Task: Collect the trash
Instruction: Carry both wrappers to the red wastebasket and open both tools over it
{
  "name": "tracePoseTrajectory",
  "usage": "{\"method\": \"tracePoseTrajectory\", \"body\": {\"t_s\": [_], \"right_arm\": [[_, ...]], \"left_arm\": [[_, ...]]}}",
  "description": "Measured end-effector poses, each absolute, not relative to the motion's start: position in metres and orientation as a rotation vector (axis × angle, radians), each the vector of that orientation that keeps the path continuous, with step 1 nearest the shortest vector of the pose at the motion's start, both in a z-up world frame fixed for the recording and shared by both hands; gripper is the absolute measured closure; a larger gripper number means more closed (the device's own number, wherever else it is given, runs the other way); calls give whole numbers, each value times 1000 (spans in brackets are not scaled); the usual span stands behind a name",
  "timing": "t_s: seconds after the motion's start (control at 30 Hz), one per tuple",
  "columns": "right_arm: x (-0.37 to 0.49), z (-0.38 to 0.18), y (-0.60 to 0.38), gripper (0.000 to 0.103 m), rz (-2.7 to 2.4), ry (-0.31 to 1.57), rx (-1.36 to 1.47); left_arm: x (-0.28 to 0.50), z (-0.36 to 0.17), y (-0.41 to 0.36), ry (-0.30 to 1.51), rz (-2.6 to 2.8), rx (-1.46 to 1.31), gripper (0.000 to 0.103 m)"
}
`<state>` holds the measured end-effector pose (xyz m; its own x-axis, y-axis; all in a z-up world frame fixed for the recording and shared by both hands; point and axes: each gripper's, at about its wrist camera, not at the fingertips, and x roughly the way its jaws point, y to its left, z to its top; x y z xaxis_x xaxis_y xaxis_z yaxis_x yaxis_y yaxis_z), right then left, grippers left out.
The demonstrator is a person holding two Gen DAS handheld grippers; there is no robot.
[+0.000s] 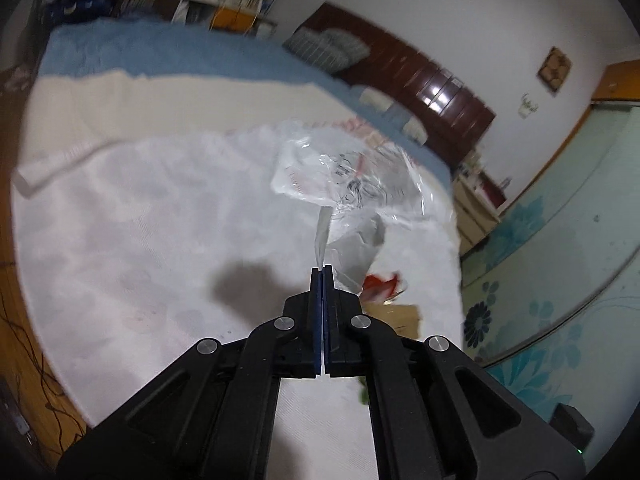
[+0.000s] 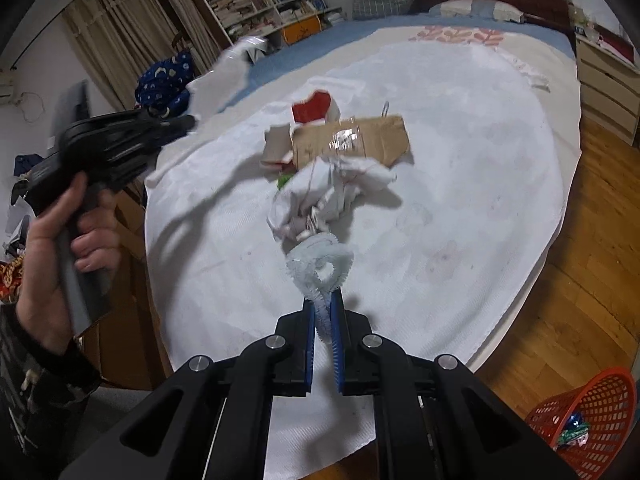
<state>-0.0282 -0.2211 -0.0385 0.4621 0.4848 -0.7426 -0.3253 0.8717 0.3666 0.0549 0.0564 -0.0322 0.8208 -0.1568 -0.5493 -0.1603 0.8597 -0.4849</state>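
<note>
Overhead, the left gripper [image 1: 322, 268] pinches a clear plastic bag [image 1: 352, 172] while the right gripper [image 2: 322, 304] clamps a fuzzy white strip [image 2: 320, 266].

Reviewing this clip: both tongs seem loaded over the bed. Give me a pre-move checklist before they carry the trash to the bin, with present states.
1. Left tongs shut on clear plastic bag: ok.
2. Right tongs clamping the fuzzy white-blue piece: ok.
3. Crumpled white wad hanging from that piece lifted off the bed: cannot tell.
4. Orange basket in view, on the floor: ok.
5. Bed cleared: not ok, cardboard and red scrap remain.
</note>
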Motion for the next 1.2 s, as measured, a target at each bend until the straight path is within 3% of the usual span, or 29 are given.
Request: {"method": "tracePoseTrajectory", "body": {"t_s": [0.17, 0.37, 0.53, 0.7, 0.87, 1.03, 1.2], "right_arm": [[-43, 12, -243, 94, 465, 829, 158], [-92, 90, -333, 94, 360, 657, 200], [-149, 134, -430, 93, 182, 554, 203], [-208, 121, -529, 94, -32, 553, 223], [-238, 44, -608, 94, -174, 682, 324], [-249, -63, -649, 94, -226, 849, 450], [-250, -141, -667, 94, -234, 946, 554]], "left_arm": [[18, 28, 31, 513, -33, -479, 103], [-3, 108, -51, 431, -187, -396, 103], [1, 120, -153, 466, -309, -253, 103], [16, 70, -285, 597, -462, -73, 103], [28, -59, -417, 864, -663, 144, 103], [12, -165, -484, 1021, -749, 371, 103], [8, -231, -505, 1130, -749, 455, 103]]}}
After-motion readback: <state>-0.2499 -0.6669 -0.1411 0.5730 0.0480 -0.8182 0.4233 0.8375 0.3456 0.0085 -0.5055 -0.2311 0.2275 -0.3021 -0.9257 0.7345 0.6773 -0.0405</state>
